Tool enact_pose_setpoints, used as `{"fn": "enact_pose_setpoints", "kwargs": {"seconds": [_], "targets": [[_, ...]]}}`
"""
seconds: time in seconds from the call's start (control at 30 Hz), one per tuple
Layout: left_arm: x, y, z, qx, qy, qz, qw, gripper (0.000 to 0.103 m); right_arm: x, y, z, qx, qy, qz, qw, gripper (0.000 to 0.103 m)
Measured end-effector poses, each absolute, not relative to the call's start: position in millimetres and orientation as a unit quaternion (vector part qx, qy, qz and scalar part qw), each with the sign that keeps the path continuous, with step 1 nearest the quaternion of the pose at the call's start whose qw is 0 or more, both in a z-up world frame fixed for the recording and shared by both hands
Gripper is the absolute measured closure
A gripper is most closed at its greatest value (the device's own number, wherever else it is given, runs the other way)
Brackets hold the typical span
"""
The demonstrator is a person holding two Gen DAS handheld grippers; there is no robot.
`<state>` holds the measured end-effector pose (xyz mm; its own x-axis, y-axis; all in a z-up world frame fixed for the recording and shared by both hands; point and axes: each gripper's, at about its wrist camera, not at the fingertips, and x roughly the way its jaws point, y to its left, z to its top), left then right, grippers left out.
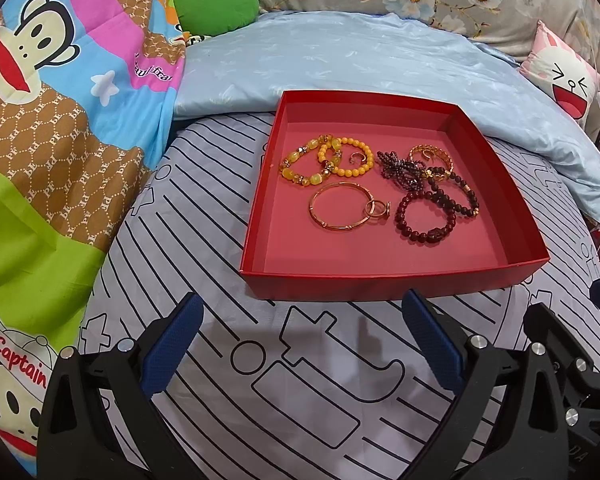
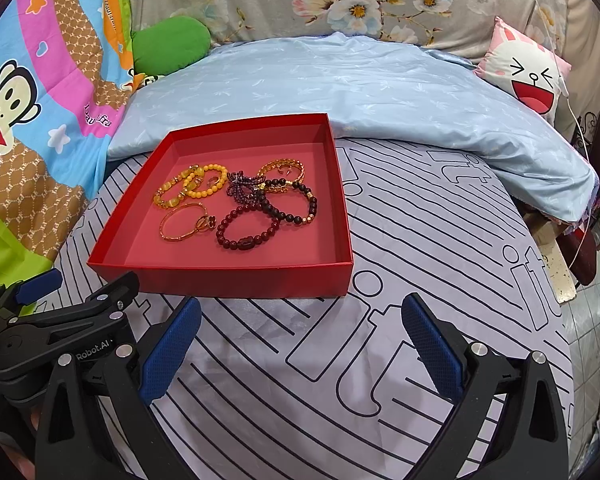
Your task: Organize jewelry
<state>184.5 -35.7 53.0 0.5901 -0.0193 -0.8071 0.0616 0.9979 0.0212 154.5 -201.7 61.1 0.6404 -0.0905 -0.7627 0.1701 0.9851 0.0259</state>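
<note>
A shallow red box (image 1: 388, 276) (image 2: 228, 278) sits on the striped bedsheet and holds the jewelry. Inside are yellow bead bracelets (image 1: 320, 160) (image 2: 190, 188), a thin gold bangle (image 1: 338, 208) (image 2: 180, 224) with small rings (image 1: 376, 208), a dark purple bead strand (image 1: 400, 168) (image 2: 242, 188), a gold chain bracelet (image 1: 432, 156) (image 2: 282, 170), a dark red bead bracelet (image 1: 424, 216) (image 2: 246, 228) and a black bead bracelet (image 1: 458, 192) (image 2: 296, 202). My left gripper (image 1: 302, 336) is open and empty, just short of the box's near wall. My right gripper (image 2: 300, 340) is open and empty, near the box's front right corner.
A folded light-blue quilt (image 1: 340, 60) (image 2: 360, 84) lies behind the box. A colourful monkey-print blanket (image 1: 60, 120) (image 2: 40, 80) is on the left, a green cushion (image 1: 216, 4) and a rabbit pillow (image 2: 528, 76) at the back. The bed edge drops off at the right (image 2: 572, 320).
</note>
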Motion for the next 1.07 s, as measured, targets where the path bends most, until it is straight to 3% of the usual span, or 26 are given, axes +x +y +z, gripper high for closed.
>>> {"fn": "enact_pose_setpoints", "kwargs": {"seconds": [1.07], "targets": [[181.0, -34.0, 55.7, 0.018, 0.447, -0.021, 0.894, 0.008, 154.1, -200.3, 62.6, 0.049, 0.417, -0.071, 0.905, 0.006]]}}
